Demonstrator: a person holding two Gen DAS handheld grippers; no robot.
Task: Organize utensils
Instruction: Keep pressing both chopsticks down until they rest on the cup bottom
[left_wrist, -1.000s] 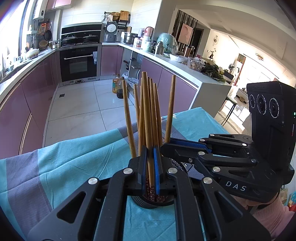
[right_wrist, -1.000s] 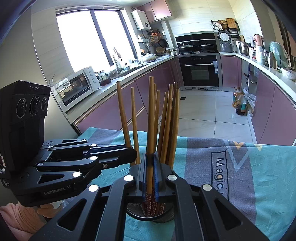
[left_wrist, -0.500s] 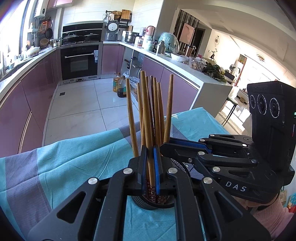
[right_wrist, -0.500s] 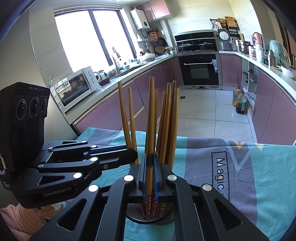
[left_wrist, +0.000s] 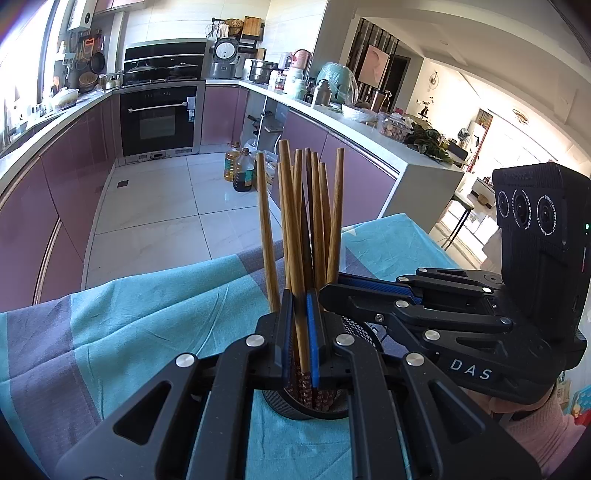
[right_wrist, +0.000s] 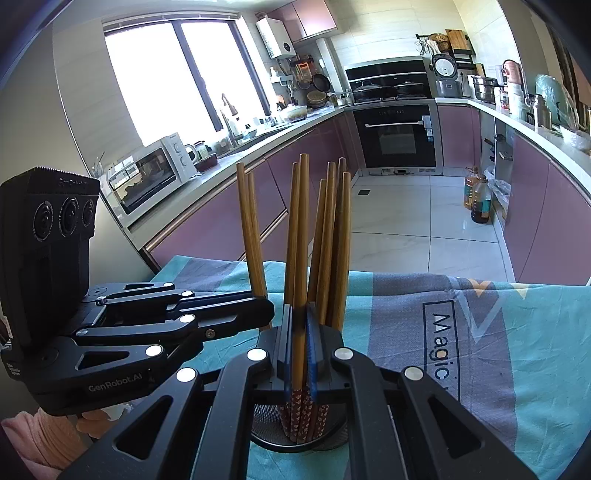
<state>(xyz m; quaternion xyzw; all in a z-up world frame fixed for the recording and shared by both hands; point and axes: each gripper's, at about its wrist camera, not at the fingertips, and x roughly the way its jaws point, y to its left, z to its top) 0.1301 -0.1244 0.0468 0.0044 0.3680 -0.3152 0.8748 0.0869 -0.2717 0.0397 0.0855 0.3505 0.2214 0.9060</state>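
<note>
Several wooden chopsticks (left_wrist: 317, 221) with patterned red tips stand upright in a black mesh holder (left_wrist: 277, 402) on the teal and grey tablecloth (left_wrist: 155, 325). My left gripper (left_wrist: 301, 332) is shut on one chopstick, which runs up between its blue pads. My right gripper (left_wrist: 328, 291) reaches in from the right at the same bundle. In the right wrist view, my right gripper (right_wrist: 300, 343) is likewise shut on a chopstick (right_wrist: 303, 240) above the holder (right_wrist: 328, 445). There my left gripper (right_wrist: 267, 310) comes in from the left beside it.
The table's far edge (left_wrist: 369, 221) drops off to a tiled kitchen floor with purple cabinets around it. A hand in a pink sleeve (left_wrist: 546, 432) holds the right gripper, and another pink sleeve (right_wrist: 40, 435) shows at the lower left of the right wrist view.
The loose chopsticks have shifted slightly closer together in the holder. Both grippers stay in place, shut on their chopsticks.
</note>
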